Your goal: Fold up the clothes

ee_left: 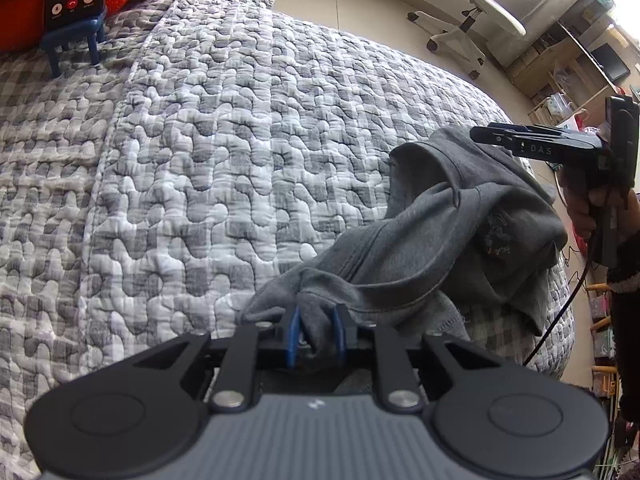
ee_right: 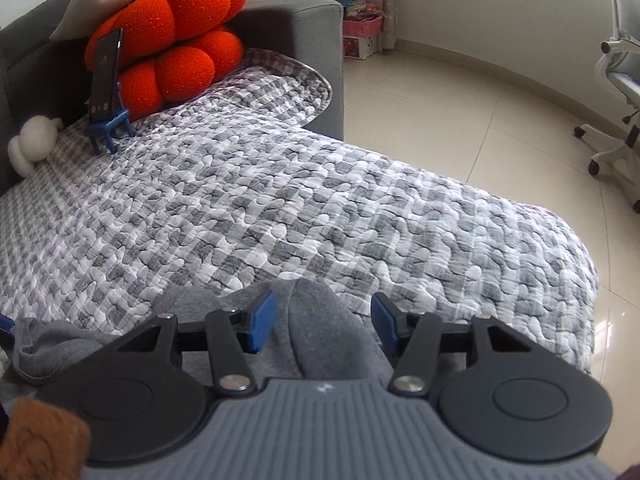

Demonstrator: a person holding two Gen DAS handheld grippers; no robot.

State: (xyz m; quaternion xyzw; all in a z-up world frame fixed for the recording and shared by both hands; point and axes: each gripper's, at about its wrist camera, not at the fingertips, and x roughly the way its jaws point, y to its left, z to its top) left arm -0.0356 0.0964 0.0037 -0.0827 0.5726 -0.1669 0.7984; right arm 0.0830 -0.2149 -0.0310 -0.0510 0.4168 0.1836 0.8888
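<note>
Gripping grey garment (ee_left: 420, 248), left gripper (ee_left: 316, 336) only.

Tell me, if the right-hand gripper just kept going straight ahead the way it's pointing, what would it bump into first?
Probably the grey garment: a fold of it already rises between the open right gripper's blue pads. Past that lies the checked quilt, though depth is hard to judge.
</note>
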